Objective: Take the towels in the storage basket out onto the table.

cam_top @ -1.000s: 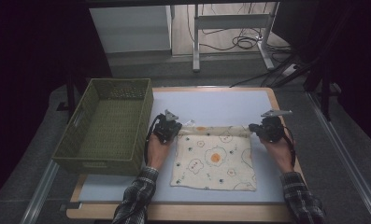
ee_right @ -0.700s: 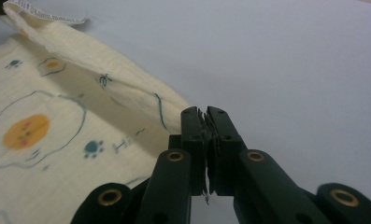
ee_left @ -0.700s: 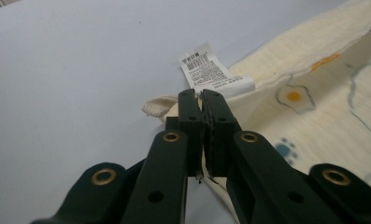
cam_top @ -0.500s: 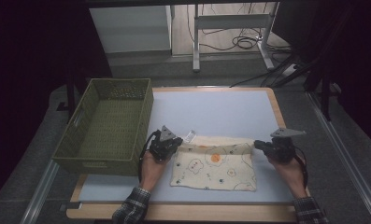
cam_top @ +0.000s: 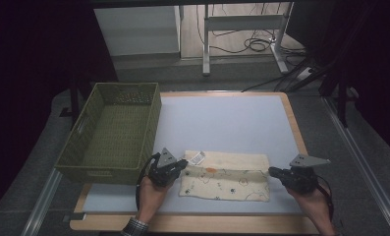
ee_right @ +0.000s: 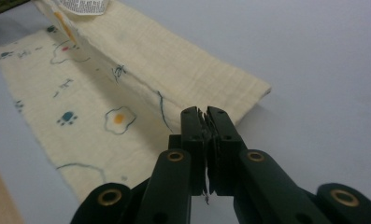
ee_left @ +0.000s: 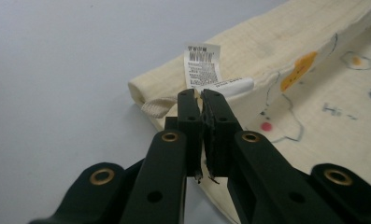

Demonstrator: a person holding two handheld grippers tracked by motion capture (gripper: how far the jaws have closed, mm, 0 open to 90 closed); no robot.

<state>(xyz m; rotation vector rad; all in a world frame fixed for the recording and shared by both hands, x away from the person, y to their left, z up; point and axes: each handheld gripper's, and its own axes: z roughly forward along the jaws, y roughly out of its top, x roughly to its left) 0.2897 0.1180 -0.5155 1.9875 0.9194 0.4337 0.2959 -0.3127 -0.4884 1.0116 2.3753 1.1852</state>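
Cloth [cam_top: 225,175] lies folded lengthwise on the table's [cam_top: 222,123] near edge, right of the green basket [cam_top: 111,132]; left gripper [cam_top: 181,163] is clamped on its left corner beside the white label [ee_left: 202,65]. Right gripper [cam_top: 272,171] sits closed at the right end; whether it pinches fabric is unclear.

Dim high view with black, unlit edges; both gripper views brighter, evenly lit, softly blurred up close
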